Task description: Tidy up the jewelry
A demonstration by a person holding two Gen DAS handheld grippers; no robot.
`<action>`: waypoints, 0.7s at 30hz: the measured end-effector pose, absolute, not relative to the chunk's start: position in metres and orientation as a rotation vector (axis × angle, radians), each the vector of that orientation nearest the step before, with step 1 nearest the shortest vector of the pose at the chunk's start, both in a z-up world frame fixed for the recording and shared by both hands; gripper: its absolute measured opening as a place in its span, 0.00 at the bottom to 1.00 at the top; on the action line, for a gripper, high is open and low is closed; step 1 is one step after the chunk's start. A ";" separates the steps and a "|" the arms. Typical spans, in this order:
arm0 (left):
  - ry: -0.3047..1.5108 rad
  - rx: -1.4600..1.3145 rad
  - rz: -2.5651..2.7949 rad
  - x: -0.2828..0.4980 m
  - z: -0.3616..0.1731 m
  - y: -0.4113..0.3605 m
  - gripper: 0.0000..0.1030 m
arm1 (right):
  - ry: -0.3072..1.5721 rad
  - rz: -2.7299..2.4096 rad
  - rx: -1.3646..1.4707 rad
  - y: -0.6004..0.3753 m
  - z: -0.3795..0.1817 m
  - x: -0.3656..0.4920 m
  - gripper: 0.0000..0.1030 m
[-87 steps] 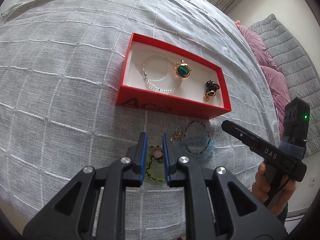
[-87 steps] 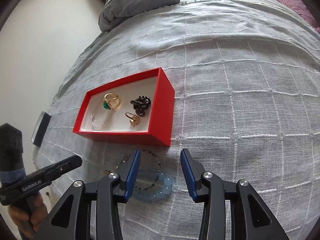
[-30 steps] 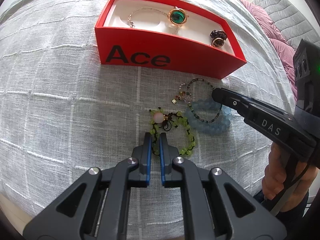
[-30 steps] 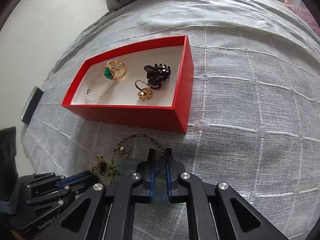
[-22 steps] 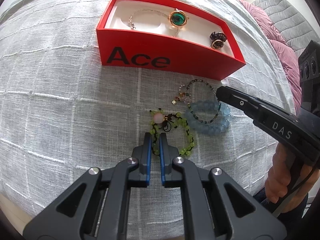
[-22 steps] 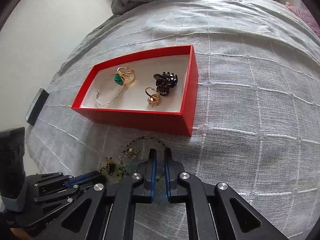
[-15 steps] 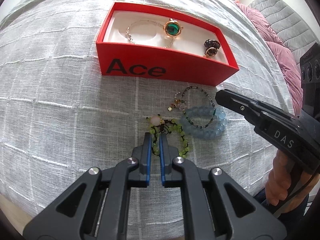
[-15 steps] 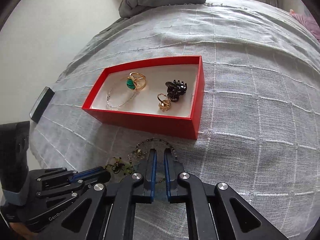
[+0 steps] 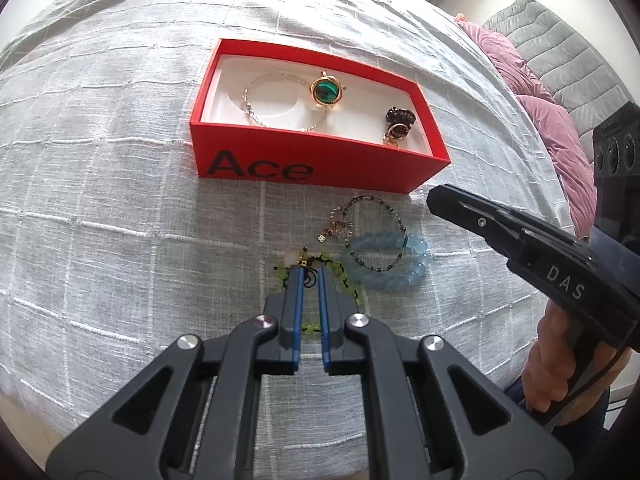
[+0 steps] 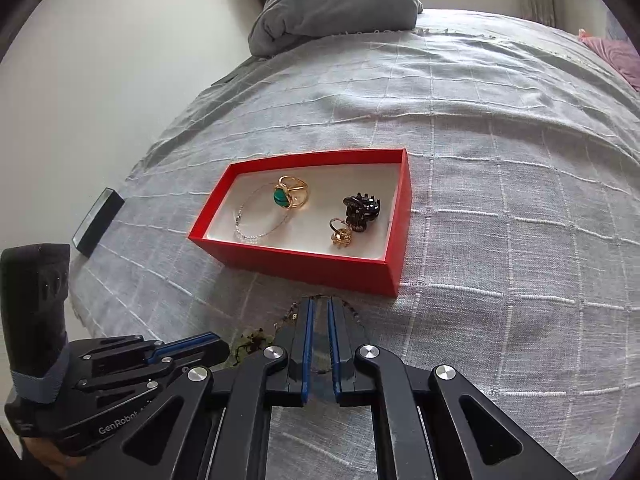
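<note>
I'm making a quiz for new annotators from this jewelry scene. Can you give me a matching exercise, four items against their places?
Items:
1. green-stone ring
2. black hair claw
3. light blue bead bracelet
4. green bead bracelet

Places:
A. on the bedspread, partly under a thin dark beaded bracelet
B. in the red box, at its right end beside a small gold ring
C. at the left gripper fingertips
D. in the red box, on a thin silver chain

Pairs: 1-D, 2-B, 3-A, 4-C
</note>
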State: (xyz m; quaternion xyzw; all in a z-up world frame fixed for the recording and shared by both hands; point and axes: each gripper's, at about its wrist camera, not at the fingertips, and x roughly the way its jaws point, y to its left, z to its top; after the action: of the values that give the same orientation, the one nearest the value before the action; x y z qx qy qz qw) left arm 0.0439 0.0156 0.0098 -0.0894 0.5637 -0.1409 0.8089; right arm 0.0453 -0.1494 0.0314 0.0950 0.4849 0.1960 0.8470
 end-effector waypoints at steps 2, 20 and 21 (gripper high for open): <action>1.233 -0.209 -0.292 0.045 0.005 0.018 0.08 | 1.035 0.408 0.186 -0.149 0.028 0.046 0.08; 1.306 -0.167 -0.221 0.049 -0.017 0.015 0.25 | 1.147 0.347 0.191 -0.148 -0.012 0.066 0.16; 1.299 -0.161 -0.223 0.048 -0.017 0.015 0.19 | 1.150 0.352 0.186 -0.147 -0.014 0.066 0.16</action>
State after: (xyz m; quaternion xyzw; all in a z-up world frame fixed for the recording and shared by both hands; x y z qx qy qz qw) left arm 0.0480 0.0147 -0.0167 -0.0746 0.6028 -0.1036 0.7876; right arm 0.0662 -0.1466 -0.0138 0.0874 0.5403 0.1656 0.8204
